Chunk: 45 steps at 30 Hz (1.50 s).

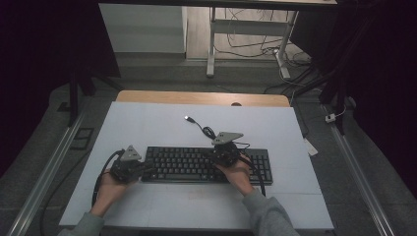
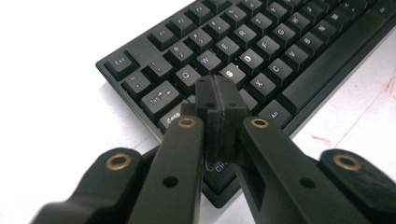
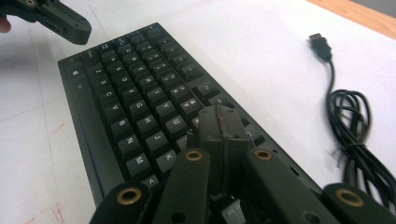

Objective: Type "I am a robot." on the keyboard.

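I am holding my left gripper (image 2: 219,100) with its jaws pressed flat together, nothing between them, the joined tips hovering over the left end of the black keyboard (image 1: 206,164), around the A and Caps keys; whether they are touching a key I cannot tell. My right gripper (image 3: 219,126) is closed the same way, empty, its tips pointing down at the keys on the right half of the letter block, near J, K and U. In the high view my left hand (image 1: 109,189) is sitting at the board's left edge and my right hand (image 1: 239,173) over its right part.

The keyboard is lying flat and square on the white table top (image 1: 157,123), close to my side. Its cable (image 3: 355,126) is coiling loosely behind it, and the USB plug (image 3: 320,45) is resting free on the table, plugged into nothing.

I judge I am poking keys with closed tips, typing-style. Nothing here is showing which keys are done, so progress is unclear.
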{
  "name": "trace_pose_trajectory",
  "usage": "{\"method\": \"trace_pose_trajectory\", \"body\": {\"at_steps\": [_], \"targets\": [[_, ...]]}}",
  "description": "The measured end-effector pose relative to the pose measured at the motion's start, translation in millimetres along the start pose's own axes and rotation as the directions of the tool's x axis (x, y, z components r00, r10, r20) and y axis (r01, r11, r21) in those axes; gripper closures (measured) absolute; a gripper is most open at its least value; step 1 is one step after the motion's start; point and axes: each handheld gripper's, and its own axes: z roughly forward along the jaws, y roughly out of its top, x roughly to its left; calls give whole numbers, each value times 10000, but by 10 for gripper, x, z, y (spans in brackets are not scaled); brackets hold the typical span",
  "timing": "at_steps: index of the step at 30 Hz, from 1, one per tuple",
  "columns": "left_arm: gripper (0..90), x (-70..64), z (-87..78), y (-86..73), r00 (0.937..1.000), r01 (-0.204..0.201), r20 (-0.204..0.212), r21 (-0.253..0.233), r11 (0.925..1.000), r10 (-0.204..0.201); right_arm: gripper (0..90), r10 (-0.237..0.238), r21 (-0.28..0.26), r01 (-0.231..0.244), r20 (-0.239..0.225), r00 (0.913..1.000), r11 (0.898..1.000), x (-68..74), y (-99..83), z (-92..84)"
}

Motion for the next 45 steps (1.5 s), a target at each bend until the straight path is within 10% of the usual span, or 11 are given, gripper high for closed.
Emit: {"method": "trace_pose_trajectory", "body": {"at_steps": [14, 29, 45], "targets": [[350, 42, -62, 21, 9925, 1224, 114, -894, 9884, -1219, 506, 435, -384, -421, 356, 9984, 9984, -93, -238, -385], [315, 40, -168, 111, 9882, 1318, 969, -1399, 9814, -1189, 468, 727, -881, -658, 771, 9944, 9939, -181, -497, -780], [343, -255, -82, 295, 9817, 247, 1906, -1179, 9927, -18, 471, 540, -718, -487, 742, 9958, 9962, -175, -480, -727]]}}
